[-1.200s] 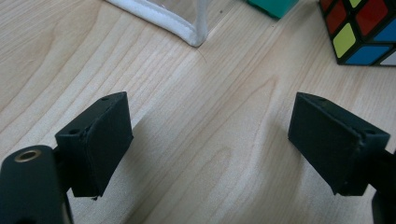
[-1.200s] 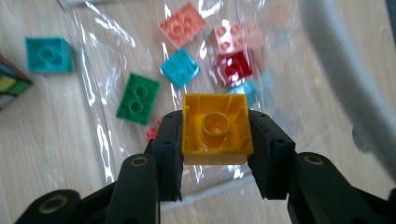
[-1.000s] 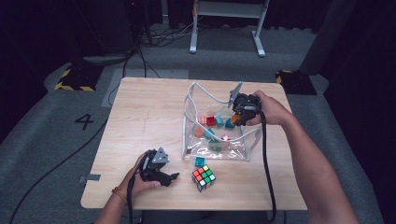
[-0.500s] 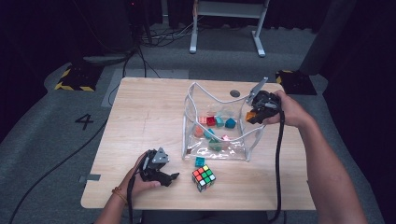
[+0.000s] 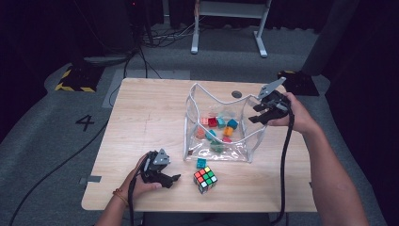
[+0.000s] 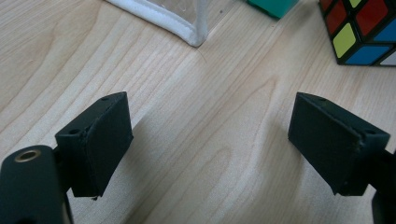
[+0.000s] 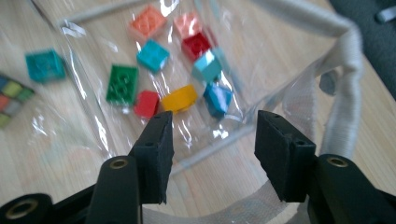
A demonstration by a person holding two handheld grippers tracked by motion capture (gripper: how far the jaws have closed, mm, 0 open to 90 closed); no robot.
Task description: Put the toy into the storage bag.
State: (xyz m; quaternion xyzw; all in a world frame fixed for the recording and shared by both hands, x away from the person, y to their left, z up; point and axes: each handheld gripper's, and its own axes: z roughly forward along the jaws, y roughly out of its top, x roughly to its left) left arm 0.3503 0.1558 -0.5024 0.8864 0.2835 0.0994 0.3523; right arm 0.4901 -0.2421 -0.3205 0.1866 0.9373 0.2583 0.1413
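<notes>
1. A clear plastic pouch point(image 5: 219, 127) with white piping stands open in the middle of the wooden tabletop point(image 5: 141, 122), its mouth facing up, so that small pieces can be dropped in from above.
2. Coloured toy bricks point(image 5: 217, 123) lie loose on the pouch's floor: red, orange, teal, green, yellow and blue ones, seen through the plastic in the right gripper view.
3. The right gripper point(image 5: 264, 112) hovers at the pouch's 3 o'clock edge, beside the rim. Its jaws have just been opening and stand partly apart with nothing between them, which suggests a brick has been let go.
4. One teal brick point(image 5: 201, 163) sits outside on the tabletop, just at the pouch's 6 o'clock side; it likely goes in next.
5. A puzzle cube point(image 5: 205, 179) with coloured squares rests just beyond that brick, toward the person.
6. The left gripper point(image 5: 170, 179) rests low at the pouch's 7 o'clock, jaws wide and empty, pointing toward the cube and the brick, seemingly waiting.
</notes>
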